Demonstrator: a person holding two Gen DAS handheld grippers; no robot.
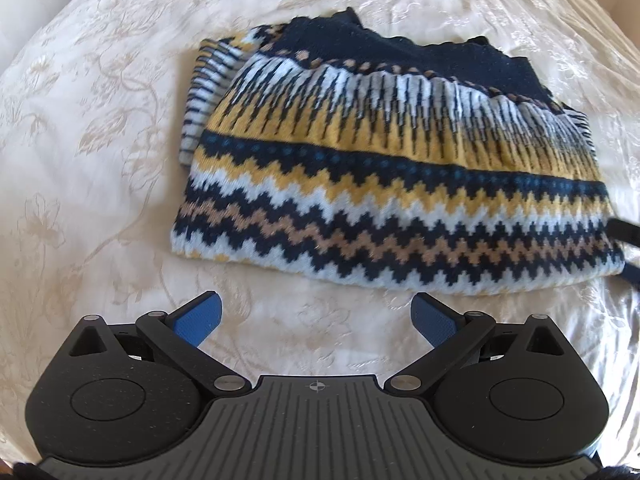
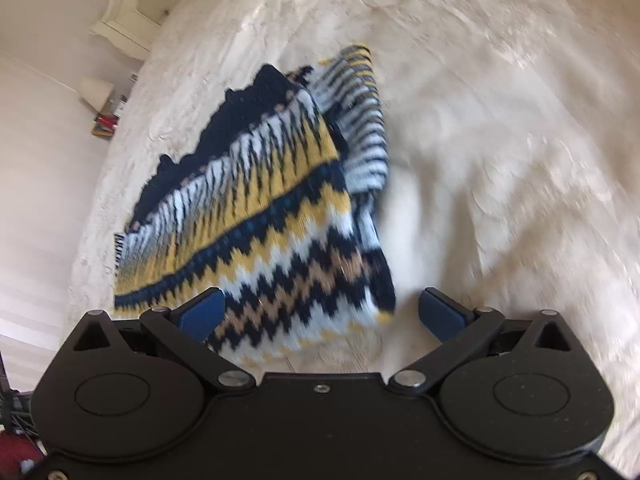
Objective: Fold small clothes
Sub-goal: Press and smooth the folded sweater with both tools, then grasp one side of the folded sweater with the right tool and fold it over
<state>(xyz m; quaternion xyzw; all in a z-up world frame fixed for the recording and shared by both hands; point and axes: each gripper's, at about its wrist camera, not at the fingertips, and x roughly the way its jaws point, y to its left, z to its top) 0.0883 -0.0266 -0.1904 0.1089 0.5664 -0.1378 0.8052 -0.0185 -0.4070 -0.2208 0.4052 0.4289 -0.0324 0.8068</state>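
Note:
A knitted sweater (image 1: 384,184) with navy, yellow, white and tan zigzag bands lies folded on the cream bedspread (image 1: 100,152). My left gripper (image 1: 316,316) is open, hovering just short of the sweater's near edge with nothing between its blue pads. At the far right of the left wrist view, a dark finger of the other gripper (image 1: 624,230) shows beside the sweater's right end. In the right wrist view the sweater (image 2: 272,220) runs diagonally, blurred by motion. My right gripper (image 2: 320,312) is open above its near corner, holding nothing.
The bedspread (image 2: 500,160) stretches on all sides of the sweater. A cream tufted headboard (image 2: 132,4) and a bedside lamp (image 2: 96,92) over a small cluttered stand (image 2: 108,122) are at the left of the right wrist view.

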